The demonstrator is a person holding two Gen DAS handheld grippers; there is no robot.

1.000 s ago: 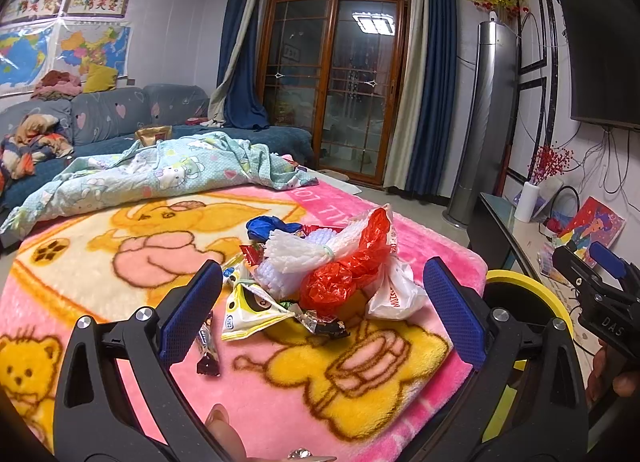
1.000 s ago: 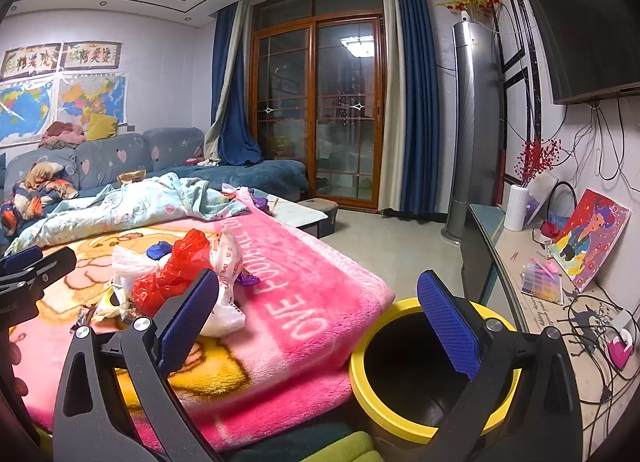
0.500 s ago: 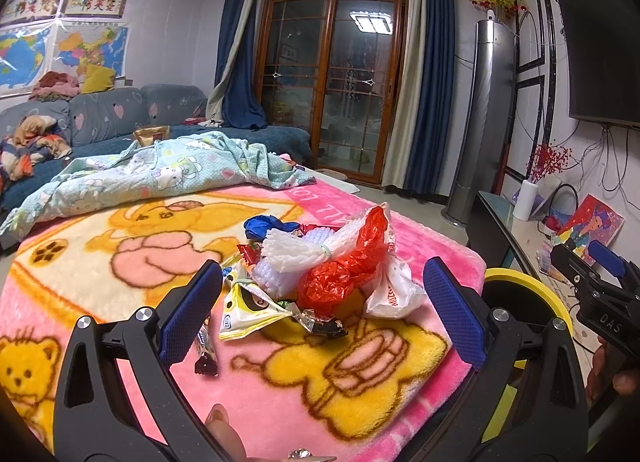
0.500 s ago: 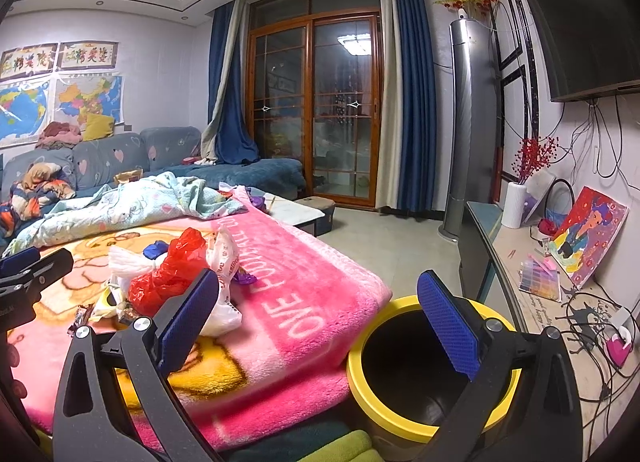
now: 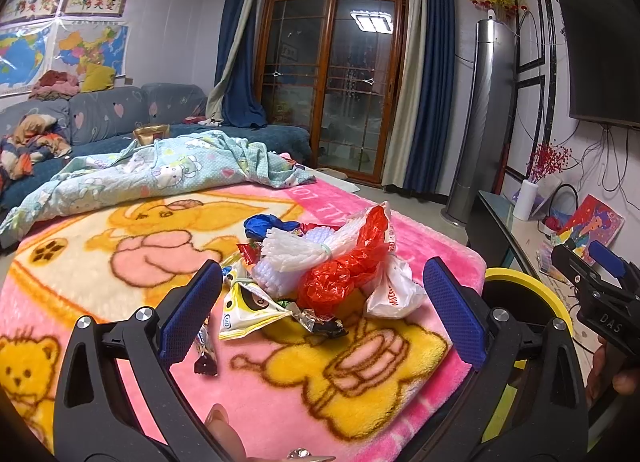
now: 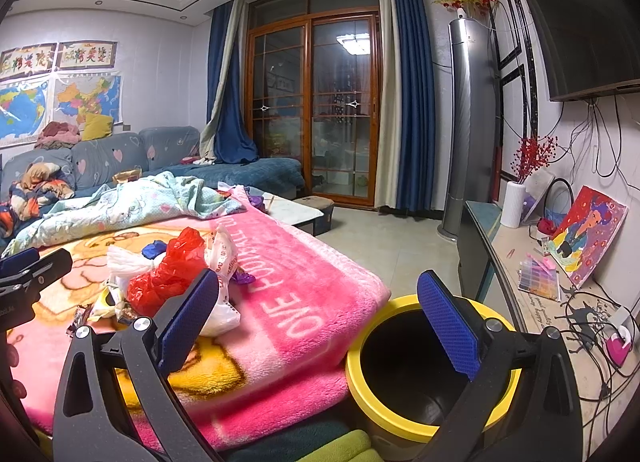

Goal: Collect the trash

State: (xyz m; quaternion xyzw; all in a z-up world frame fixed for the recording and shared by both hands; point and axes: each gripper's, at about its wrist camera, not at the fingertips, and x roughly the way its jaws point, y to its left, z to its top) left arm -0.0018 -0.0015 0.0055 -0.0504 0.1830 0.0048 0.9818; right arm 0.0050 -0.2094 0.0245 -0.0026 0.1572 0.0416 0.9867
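Observation:
A trash pile lies on the pink cartoon blanket [image 5: 280,402]: a red plastic bag [image 5: 340,274], white foam netting [image 5: 296,254], a white printed bag [image 5: 394,292], a yellow-white snack wrapper [image 5: 244,310], a blue scrap [image 5: 266,221] and a dark candy wrapper [image 5: 206,354]. My left gripper [image 5: 322,312] is open and empty, just in front of the pile. My right gripper [image 6: 320,322] is open and empty, between the blanket edge and the yellow-rimmed black bin [image 6: 404,366]. The pile also shows in the right wrist view [image 6: 172,278].
A crumpled light-blue quilt [image 5: 160,173] lies at the blanket's far side. A blue sofa [image 5: 100,117] stands behind. A low TV bench [image 6: 520,262] with a vase, painting and cables runs along the right wall. A tower air conditioner [image 6: 472,121] stands by the curtains.
Both grippers have shifted only slightly; the views are nearly the same. Nothing was taken hold of or let go.

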